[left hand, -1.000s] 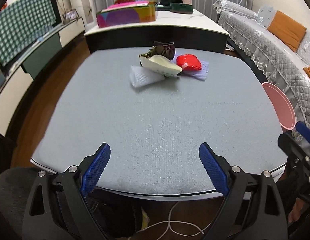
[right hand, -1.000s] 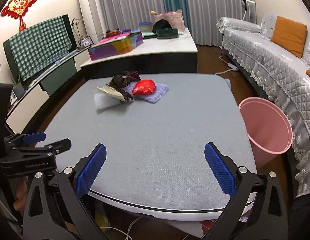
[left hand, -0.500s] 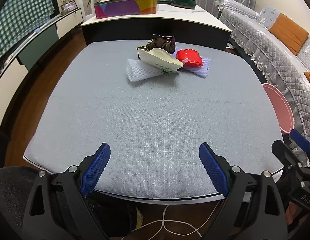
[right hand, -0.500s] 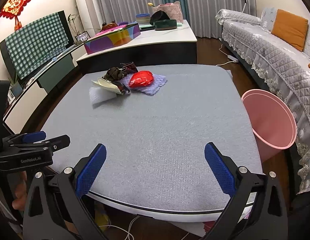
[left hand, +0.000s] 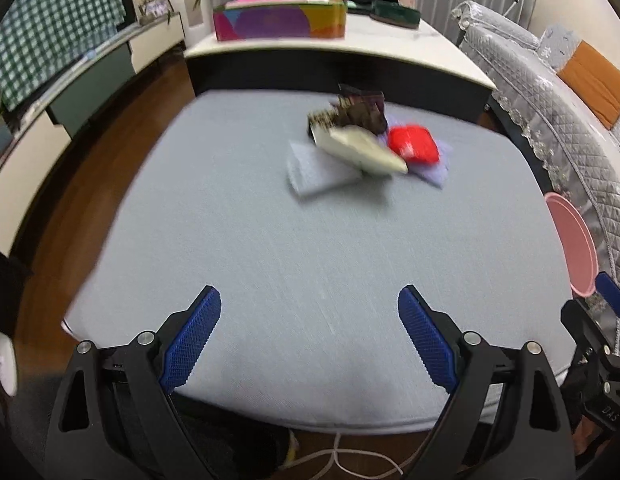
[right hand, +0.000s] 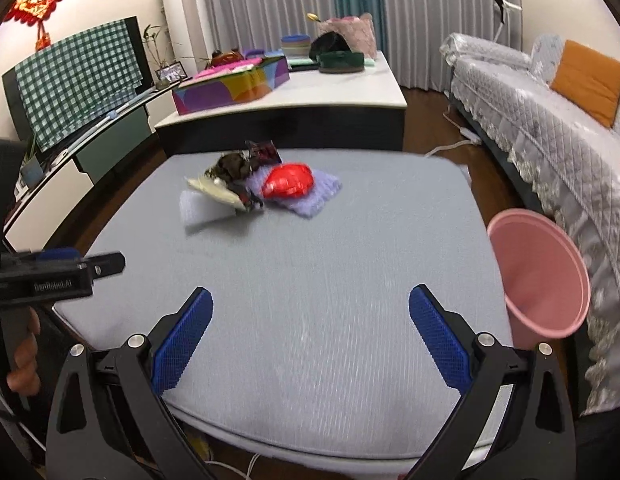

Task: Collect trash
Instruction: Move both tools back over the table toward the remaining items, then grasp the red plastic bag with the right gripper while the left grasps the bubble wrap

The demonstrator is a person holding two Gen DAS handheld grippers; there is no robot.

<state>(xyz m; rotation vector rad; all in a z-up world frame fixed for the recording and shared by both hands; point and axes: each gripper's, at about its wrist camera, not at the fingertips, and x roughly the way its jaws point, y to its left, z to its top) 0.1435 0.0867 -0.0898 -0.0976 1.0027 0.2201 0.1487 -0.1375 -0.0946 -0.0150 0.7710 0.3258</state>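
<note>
left gripper (left hand: 310, 320) hangs over the near edge of the grey table (left hand: 270, 248), jaws spread wide, nothing between the blue pads (left hand: 190, 344). right gripper (right hand: 310, 320) the same: wide apart, empty, over the near edge of the table.

trash sits in one small heap toward the far side of the table, well apart from both grippers. in the heap: a white foam sheet (left hand: 316, 174) lying flat at the near left; a pale cream wrapper (left hand: 360, 150) tilted across it; a dark brown crumpled wrapper (left hand: 360, 114) behind, touching the cream one; a red shiny wrapper (left hand: 413, 145) to the right, resting on a lilac foam net (left hand: 438, 172). left view is motion-blurred, so finer detail of the heap cannot be read.

pink bin (right hand: 538, 276) stands on the floor just beside the table's right edge, mouth tilted toward the table; inside looks bare as far as visible.

from the right view, the left gripper's black body shows at the far left, a hand (right hand: 24, 364) wrapped on its handle.

beyond the table: a low white-topped cabinet (right hand: 310, 96) carrying a multicoloured box (right hand: 230, 88); a grey quilted sofa (right hand: 550, 128) along the right.
</note>
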